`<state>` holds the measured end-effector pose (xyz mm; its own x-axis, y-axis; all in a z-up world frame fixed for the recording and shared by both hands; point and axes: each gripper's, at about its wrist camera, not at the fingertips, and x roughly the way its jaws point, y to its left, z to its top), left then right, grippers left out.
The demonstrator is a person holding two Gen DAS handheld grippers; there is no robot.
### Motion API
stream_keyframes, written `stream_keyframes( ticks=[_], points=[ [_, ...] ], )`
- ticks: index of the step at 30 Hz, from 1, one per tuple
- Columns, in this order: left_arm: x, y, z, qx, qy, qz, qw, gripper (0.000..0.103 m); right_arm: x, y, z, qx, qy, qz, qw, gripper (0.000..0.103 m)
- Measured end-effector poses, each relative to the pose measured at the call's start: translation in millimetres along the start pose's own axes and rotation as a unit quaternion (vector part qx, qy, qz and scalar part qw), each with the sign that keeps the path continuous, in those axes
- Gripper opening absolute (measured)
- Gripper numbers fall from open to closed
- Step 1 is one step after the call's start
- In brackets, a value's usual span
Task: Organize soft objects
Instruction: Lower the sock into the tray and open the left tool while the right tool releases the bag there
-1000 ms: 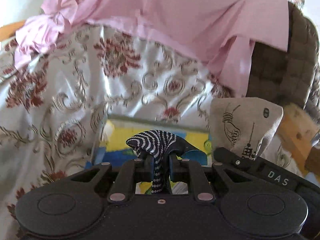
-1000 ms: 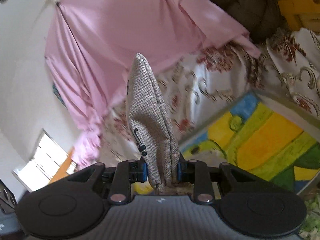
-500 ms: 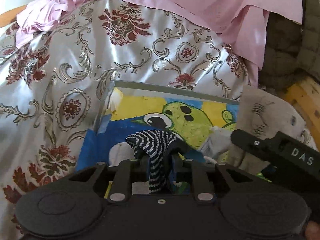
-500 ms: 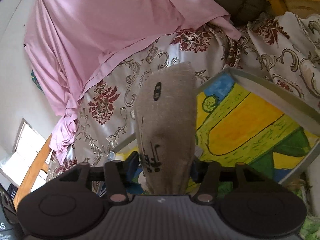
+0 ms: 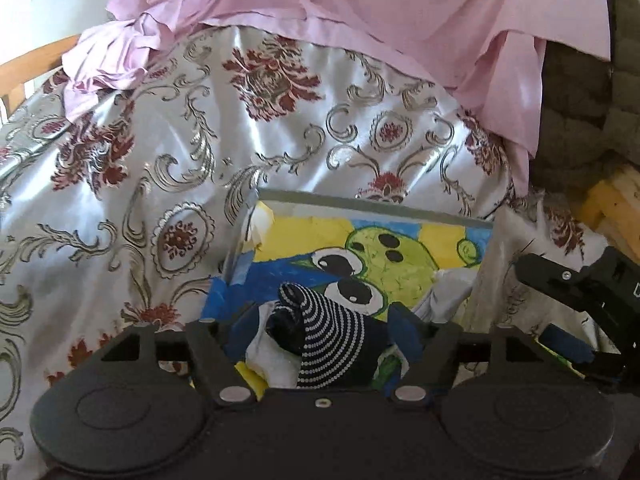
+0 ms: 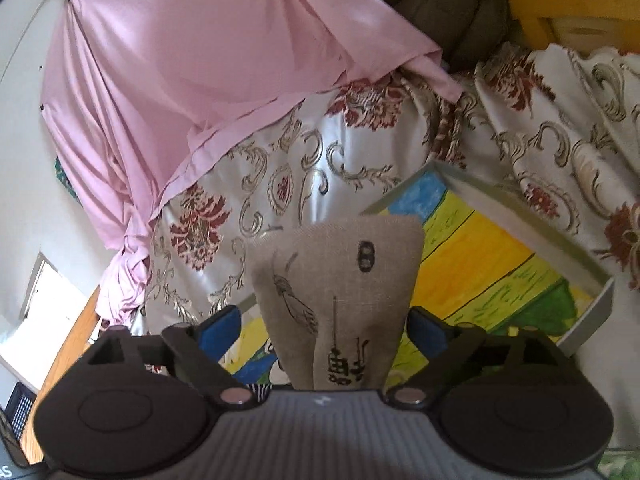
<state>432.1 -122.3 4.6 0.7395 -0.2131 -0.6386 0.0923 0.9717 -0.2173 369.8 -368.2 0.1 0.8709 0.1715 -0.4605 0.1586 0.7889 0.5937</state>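
A shallow grey tray (image 5: 360, 202) with a painted frog picture inside lies on the flowered bedspread; it also shows in the right wrist view (image 6: 520, 210). My left gripper (image 5: 320, 332) is open, its jaws wide apart on either side of a black sock with white dotted stripes (image 5: 328, 344) that rests on white cloth (image 5: 272, 364) in the tray. My right gripper (image 6: 324, 322) is open, with a beige linen pouch with black drawings (image 6: 340, 280) standing loose between its spread jaws over the tray. The right gripper shows at the right edge of the left wrist view (image 5: 580, 292).
A pink sheet (image 5: 360, 20) drapes over the far side of the satin bedspread (image 5: 140, 160). A dark quilted cushion (image 5: 592, 92) and yellow wooden frame (image 5: 616, 208) sit at the right. A wooden bed rail (image 6: 68, 340) runs along the left.
Both grippers have opened. The left let go of the striped sock and the right let go of the beige pouch, both over the tray. Both grippers came down closer to the tray.
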Motion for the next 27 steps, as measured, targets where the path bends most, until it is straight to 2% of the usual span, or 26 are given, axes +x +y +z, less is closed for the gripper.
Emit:
stream_keyframes(
  ticks=[3, 6, 9, 11, 15, 21, 27],
  points=[
    [-12.8, -0.4, 1.8, -0.001, -0.012, 0.003, 0.9999, 0.074, -9.0, -1.9, 5.7, 0.001, -0.013, -0.007, 1.000, 0.099],
    [-29.0, -3.9, 2.7, 0.002, -0.028, 0.007, 0.9996, 0.080, -23.2, -2.7, 11.4, 0.003, -0.028, -0.010, 1.000, 0.101],
    [-51.4, -10.0, 3.9, 0.006, -0.056, 0.012, 0.9983, 0.086, -42.7, 1.3, 16.3, -0.011, -0.039, -0.012, 0.999, 0.103],
    [-69.0, -14.5, 4.3, 0.009, -0.075, 0.012, 0.9970, 0.093, -56.9, 3.6, 17.6, -0.016, -0.046, -0.012, 0.999, 0.103],
    [-107.6, -24.0, 4.6, 0.018, -0.110, 0.005, 0.9938, 0.098, -90.2, 14.7, 16.0, -0.042, -0.057, -0.019, 0.997, 0.103],
    [-164.2, -29.1, -11.2, 0.014, -0.141, -0.007, 0.9899, 0.101, -148.1, 30.9, -3.6, -0.078, -0.073, -0.027, 0.994, 0.103],
    [-211.5, -25.7, -44.4, 0.022, -0.160, -0.009, 0.9869, 0.102, -201.0, 44.9, -34.7, -0.123, -0.090, -0.039, 0.988, 0.103]
  ],
)
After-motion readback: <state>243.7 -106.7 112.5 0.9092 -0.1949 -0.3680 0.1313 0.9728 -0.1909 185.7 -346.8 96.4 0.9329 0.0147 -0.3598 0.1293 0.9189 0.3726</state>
